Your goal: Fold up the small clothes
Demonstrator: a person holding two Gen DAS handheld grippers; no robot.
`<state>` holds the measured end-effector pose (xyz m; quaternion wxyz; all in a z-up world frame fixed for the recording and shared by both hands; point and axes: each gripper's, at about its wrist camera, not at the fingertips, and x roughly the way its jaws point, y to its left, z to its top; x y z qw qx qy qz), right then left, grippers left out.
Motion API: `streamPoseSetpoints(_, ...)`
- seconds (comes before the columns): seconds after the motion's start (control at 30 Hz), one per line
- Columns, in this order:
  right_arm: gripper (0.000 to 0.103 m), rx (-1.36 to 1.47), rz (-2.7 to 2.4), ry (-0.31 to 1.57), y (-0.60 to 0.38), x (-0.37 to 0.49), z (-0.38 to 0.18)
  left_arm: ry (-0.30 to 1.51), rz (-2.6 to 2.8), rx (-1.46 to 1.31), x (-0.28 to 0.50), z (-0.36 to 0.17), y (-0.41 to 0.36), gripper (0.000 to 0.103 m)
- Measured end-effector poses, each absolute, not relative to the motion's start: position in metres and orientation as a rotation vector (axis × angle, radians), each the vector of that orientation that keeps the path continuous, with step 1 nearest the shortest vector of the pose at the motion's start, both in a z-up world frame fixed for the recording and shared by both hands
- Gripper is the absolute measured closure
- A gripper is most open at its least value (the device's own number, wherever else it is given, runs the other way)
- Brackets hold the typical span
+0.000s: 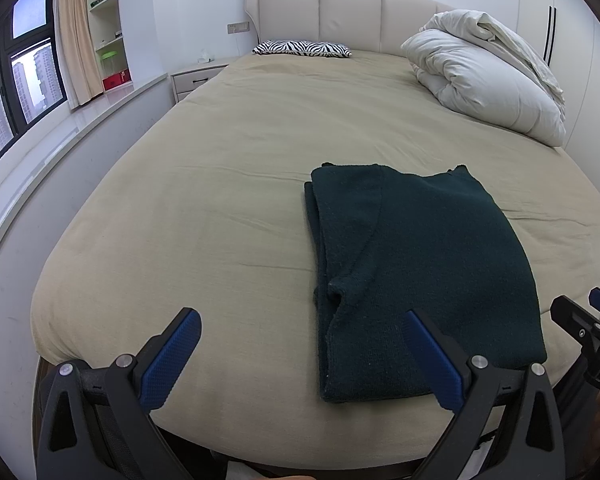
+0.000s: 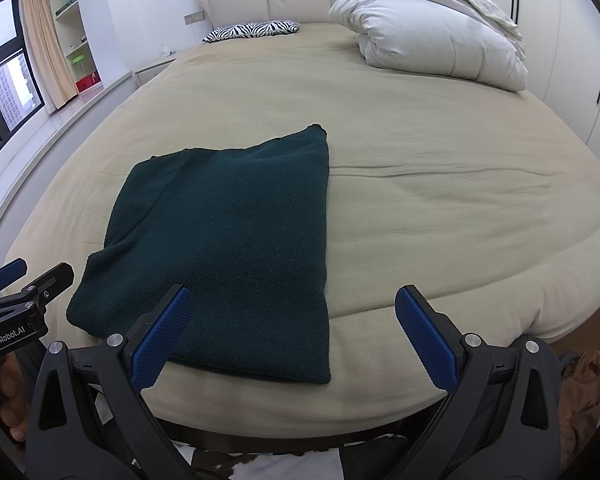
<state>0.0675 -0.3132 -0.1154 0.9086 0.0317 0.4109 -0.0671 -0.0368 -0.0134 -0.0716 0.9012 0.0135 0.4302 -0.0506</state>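
A dark green knit garment (image 1: 416,272) lies folded into a rectangle on the beige bed (image 1: 228,184), near the front edge. It also shows in the right wrist view (image 2: 228,248). My left gripper (image 1: 304,320) is open and empty, held above the bed's front edge, its right finger over the garment's near left part. My right gripper (image 2: 292,300) is open and empty, above the garment's near right corner. Each gripper shows at the edge of the other's view: the right one (image 1: 592,320), the left one (image 2: 20,280).
A white folded duvet (image 1: 484,76) lies at the bed's far right. A zebra-print pillow (image 1: 302,48) lies by the headboard. A nightstand (image 1: 196,76), shelves and a window ledge (image 1: 52,140) stand left. Wardrobe doors (image 1: 572,40) stand right.
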Motion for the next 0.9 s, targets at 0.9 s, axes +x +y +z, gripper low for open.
streamPoseSetpoints(0.9, 0.0, 0.073, -0.13, 0.855, -0.3163, 0.0699, -0.1192, 0.893, -0.114, 0.034, -0.0362, -0.0724, -0.0124, 0.0)
